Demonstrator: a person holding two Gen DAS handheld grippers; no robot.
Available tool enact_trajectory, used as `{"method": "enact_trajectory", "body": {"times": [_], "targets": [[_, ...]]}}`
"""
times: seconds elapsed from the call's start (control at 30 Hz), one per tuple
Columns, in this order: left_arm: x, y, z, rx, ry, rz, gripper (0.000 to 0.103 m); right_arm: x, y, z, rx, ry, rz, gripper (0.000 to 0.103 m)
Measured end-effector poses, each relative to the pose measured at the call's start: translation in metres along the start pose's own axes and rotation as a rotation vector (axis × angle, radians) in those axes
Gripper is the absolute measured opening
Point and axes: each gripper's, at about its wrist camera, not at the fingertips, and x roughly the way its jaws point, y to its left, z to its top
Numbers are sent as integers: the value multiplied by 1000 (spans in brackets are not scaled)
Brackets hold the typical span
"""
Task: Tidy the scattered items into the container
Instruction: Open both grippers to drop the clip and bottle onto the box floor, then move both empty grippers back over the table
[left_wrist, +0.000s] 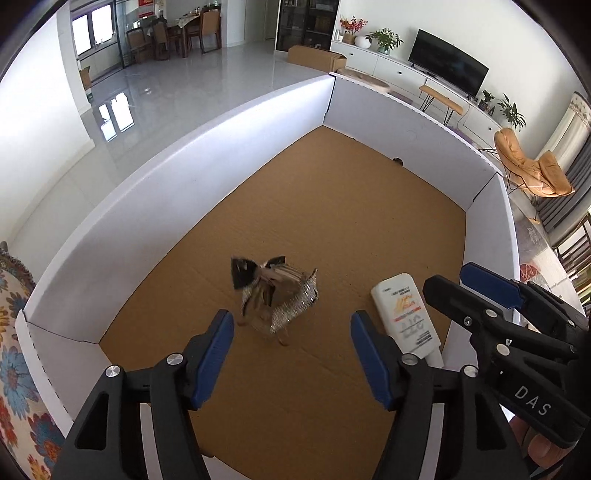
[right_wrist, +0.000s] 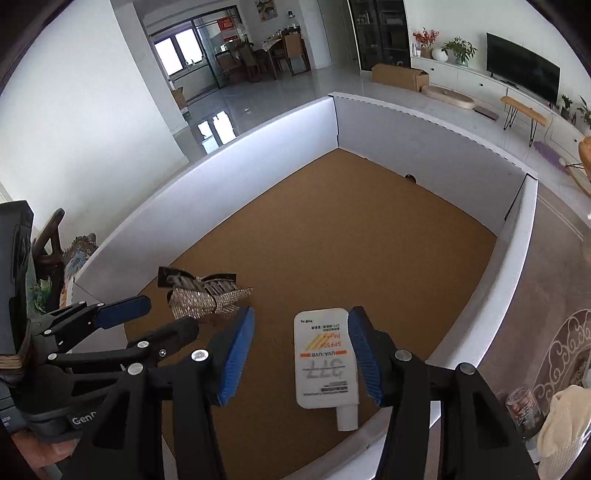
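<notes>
White-walled container (left_wrist: 192, 155) with plain brown cardboard floor. White sunscreen tube (right_wrist: 325, 358), orange stripes and grey lettering. Silver glitter hair bow (left_wrist: 275, 295) with black tag. Black grippers, blue finger pads (right_wrist: 236, 354). Floral cloth (left_wrist: 14, 354): blue, orange, cream.

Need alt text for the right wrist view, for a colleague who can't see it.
The open right gripper hovers over a white sunscreen tube lying inside the white-walled cardboard box. A glittery bow hair clip lies left of it, with the left gripper alongside.

Both wrist views look down, side by side, into one white-walled box (left_wrist: 184, 177), sharing its cardboard floor.
</notes>
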Motion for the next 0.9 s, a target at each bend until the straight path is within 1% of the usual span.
{"method": "enact_trajectory", "body": {"times": [0.1, 0.23, 0.43, 0.57, 0.73, 0.9], "targets": [[-3, -4, 1, 19, -20, 11, 67, -11, 3, -7, -1, -20, -10, 54], [-14, -11, -4, 53, -67, 26, 67, -33, 5, -16, 5, -76, 0, 54], [-40, -37, -16, 141, -149, 58, 67, -67, -6, -37, 28, -156, 10, 54], [-63, -62, -25, 197, -202, 57, 67, -93, -23, -64, 57, -194, -4, 54], [-93, -98, -36, 257, -252, 22, 67, -126, -53, -101, 103, -218, -39, 54], [-114, -137, -55, 320, -291, -4, 68, -165, -87, -138, 151, -255, -71, 54]]}}
